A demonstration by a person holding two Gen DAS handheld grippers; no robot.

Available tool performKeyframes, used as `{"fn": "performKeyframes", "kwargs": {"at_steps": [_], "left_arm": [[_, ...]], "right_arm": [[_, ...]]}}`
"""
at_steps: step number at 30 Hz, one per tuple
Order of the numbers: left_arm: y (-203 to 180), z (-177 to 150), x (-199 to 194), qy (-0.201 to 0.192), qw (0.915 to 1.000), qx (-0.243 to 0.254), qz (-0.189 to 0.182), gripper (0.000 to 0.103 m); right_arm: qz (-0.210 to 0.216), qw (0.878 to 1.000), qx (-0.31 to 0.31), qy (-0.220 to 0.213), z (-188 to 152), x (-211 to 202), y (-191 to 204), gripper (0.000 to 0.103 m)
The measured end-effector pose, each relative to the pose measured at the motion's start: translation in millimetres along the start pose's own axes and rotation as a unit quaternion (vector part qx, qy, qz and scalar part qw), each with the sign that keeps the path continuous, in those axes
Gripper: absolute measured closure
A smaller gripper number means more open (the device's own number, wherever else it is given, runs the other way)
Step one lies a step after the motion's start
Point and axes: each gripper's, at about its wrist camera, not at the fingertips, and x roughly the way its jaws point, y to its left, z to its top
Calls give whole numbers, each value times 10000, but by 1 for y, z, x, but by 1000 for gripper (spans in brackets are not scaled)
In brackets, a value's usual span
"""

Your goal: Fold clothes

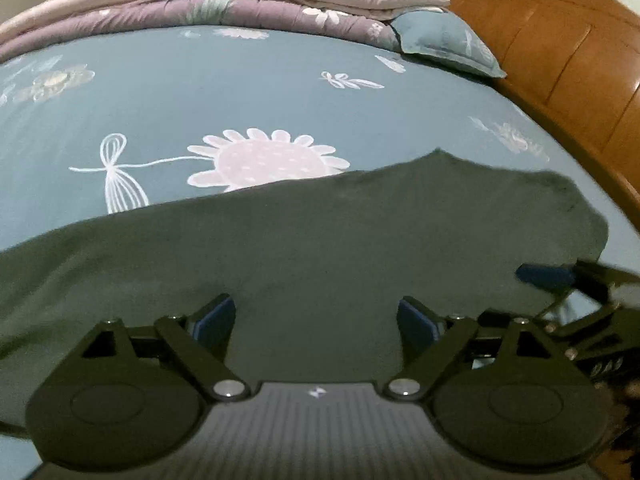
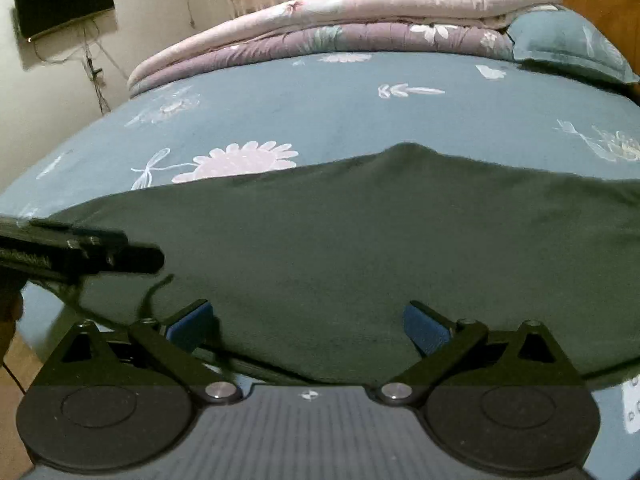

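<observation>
I have both grippers side by side over the near edge of the bed (image 1: pixel 280 92), looking out across a dark green garment (image 1: pixel 320 248) that lies spread on the blue flowered sheet. In the left wrist view the cloth fills the lower middle from 9 o'clock round to 3 o'clock, with a small peak in its far edge at about 1 o'clock; the right wrist view shows the same peak near 12 o'clock.

My left gripper (image 1: pixel 316 320) has its blue-padded fingers spread wide with nothing between them but the cloth below. My right gripper (image 2: pixel 308 324) is likewise wide apart and holds nothing. Each tool shows in the other's camera: the right one enters the left view at 3 o'clock, the left one enters the right view at 9 o'clock. I judge they sit abreast like this so that the two can take the near hem at two points and carry it evenly.

The cloth looks fairly flat and single-layered, though its near edge is hidden under the tools. That fits either a garment laid out for a fold or one just released after a fold. The folded quilts (image 2: pixel 340 20) and pillow (image 2: pixel 568 48) lie well apart at 12 to 1 o'clock, leaving room.
</observation>
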Motion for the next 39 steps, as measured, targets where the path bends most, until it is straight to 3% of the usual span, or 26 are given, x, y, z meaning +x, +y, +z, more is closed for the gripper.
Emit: {"fn": "performKeyframes", "kwargs": {"at_steps": [3,11,21,25,30,37,39], "left_arm": [[-2,-1,-4,197,9997,69,95,11],[6,16,-6,809,9959,-344,231,11],[0,58,12,847,9956,-399,-40,11],[7,50,34,1163,9920,-491,88,11],[9,46,33,1071,9927,-563,3,6],[18,46,28,1051,9909,-842,-76,6],[17,48,29,1073,9905,-860,-22,6]], "right_arm": [[-19,9998,79,181,4,2,0,0],[-70,9958,308,860,27,14,-2,0],[67,9869,754,1425,53,22,-14,0],[30,9848,915,1476,64,22,-26,0],[39,9790,1191,1652,62,20,-48,0],[474,9677,2092,1322,42,-21,-120,0],[345,9681,2186,1177,45,-32,-138,0]]}}
